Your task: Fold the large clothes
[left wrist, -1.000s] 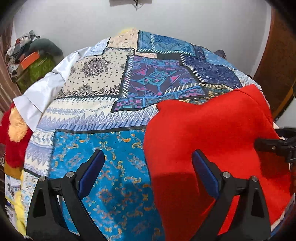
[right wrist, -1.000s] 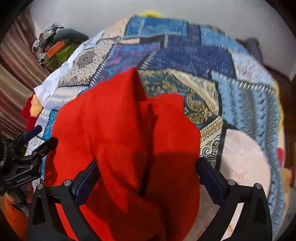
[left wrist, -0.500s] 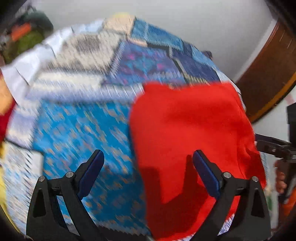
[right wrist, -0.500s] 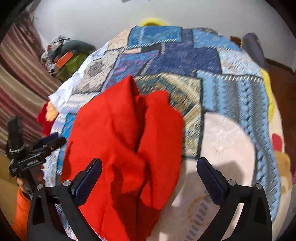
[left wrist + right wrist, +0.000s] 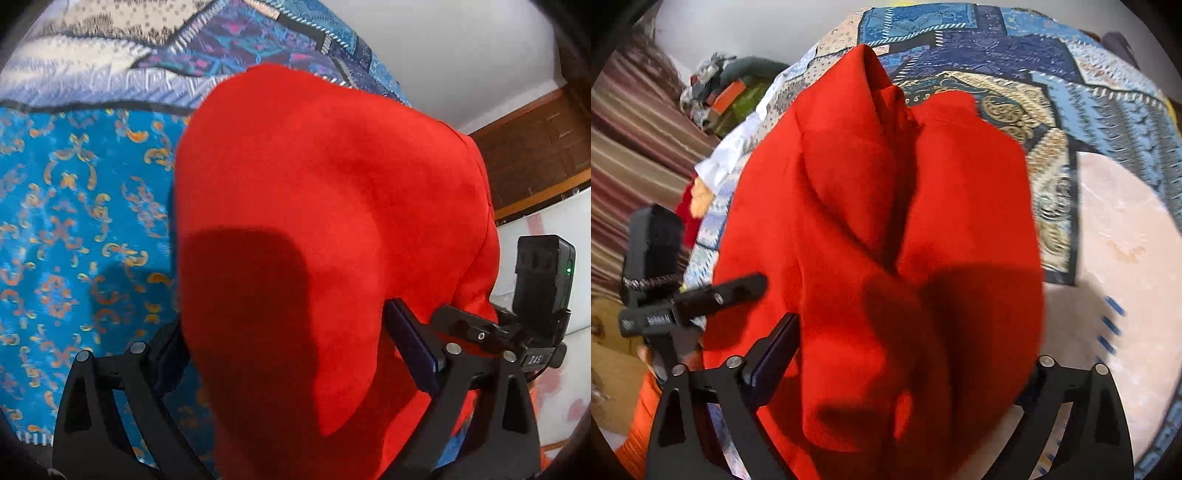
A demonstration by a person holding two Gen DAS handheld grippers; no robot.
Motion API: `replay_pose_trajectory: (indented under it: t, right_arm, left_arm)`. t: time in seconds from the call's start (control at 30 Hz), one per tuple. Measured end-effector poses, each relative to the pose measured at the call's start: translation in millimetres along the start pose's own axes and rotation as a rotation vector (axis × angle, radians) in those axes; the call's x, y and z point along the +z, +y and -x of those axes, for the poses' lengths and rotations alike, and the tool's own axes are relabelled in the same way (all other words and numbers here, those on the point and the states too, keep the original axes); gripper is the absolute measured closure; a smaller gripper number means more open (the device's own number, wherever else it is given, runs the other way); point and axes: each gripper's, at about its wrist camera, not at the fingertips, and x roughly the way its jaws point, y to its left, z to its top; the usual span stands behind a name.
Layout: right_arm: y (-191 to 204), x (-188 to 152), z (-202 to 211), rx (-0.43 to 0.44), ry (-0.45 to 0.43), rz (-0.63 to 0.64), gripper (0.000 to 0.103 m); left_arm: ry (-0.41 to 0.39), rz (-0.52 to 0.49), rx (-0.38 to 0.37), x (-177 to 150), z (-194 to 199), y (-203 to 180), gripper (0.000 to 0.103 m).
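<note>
A large red garment (image 5: 314, 221) lies bunched on a patchwork bedspread (image 5: 74, 206). My left gripper (image 5: 288, 350) is open, its two fingers straddling the near edge of the cloth; the left finger is partly hidden behind it. In the right wrist view the same red garment (image 5: 886, 229) shows deep folds down its middle. My right gripper (image 5: 905, 365) is open too, jaws wide on either side of the cloth's near edge. The right gripper also shows in the left wrist view (image 5: 491, 328), and the left gripper in the right wrist view (image 5: 701, 295), both at the garment's sides.
The bedspread (image 5: 1052, 74) covers the bed. A pile of clothes and bags (image 5: 727, 96) sits by a striped curtain (image 5: 635, 140) at the far left. A white wall and brown wooden door frame (image 5: 535, 147) stand to the right.
Both grippers have moved forward and down onto the red garment, which now fills each view between the open fingers. The two grippers have come closer together.
</note>
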Motion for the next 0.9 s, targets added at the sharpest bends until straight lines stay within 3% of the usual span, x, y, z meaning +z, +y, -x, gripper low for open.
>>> replay_pose_trajectory:
  t: [0.07,0.17,0.33,0.43,0.6,0.9]
  right_arm:
    - [-0.8,3.9,-5.3,0.029,-0.016,-0.026,0.010]
    - [1.4,8.9,-11.2,0.042,-0.028,-0.048,0.016]
    - [13.2,10.7,-13.3,0.069,-0.006,-0.022,0.057]
    - [28.7,9.0,-5.5,0.063,-0.025,0.014,0.070]
    - [63.2,7.4,16.2,0.057,-0.060,0.075,0.076]
    - [133.1,8.7,66.5,0.097,-0.134,0.143,0.077]
  left_arm:
    - [0.010,0.006,-0.025,3.1,-1.6,0.9,0.009]
    - [0.017,0.029,-0.057,6.2,-1.5,3.9,0.021]
    - [-0.029,-0.051,-0.008,-1.0,15.8,-19.3,0.052]
    - [-0.072,-0.109,0.007,-2.7,34.5,-36.7,0.067]
    - [-0.137,-0.192,0.061,-9.1,73.4,-59.3,0.072]
    - [-0.275,-0.224,0.091,-26.9,168.6,-65.9,0.072]
